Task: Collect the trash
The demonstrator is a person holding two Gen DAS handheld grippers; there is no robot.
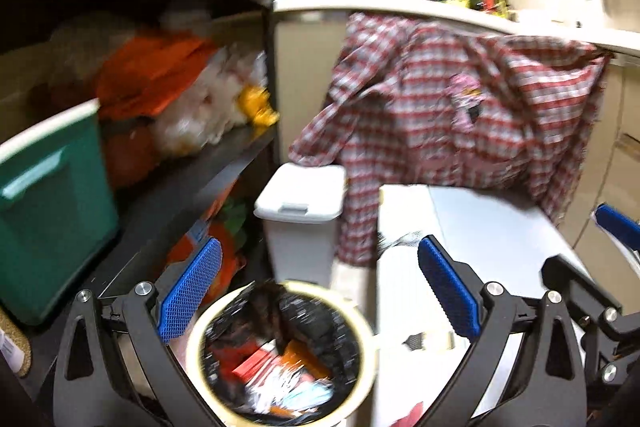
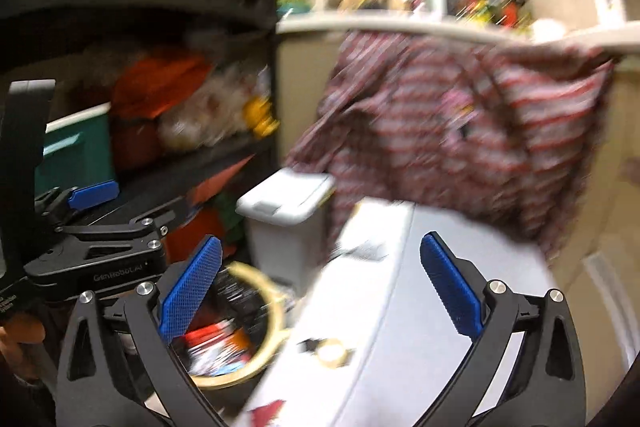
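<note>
Both your hand-held grippers, left (image 1: 318, 301) and right (image 2: 320, 293), gape empty above the lined trash bin (image 1: 280, 355), apparently having released rubbish.

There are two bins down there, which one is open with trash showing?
The round cream-rimmed bin with the black liner, nearest the left gripper; wrappers show inside. The white rectangular bin behind it has its lid shut.
</note>
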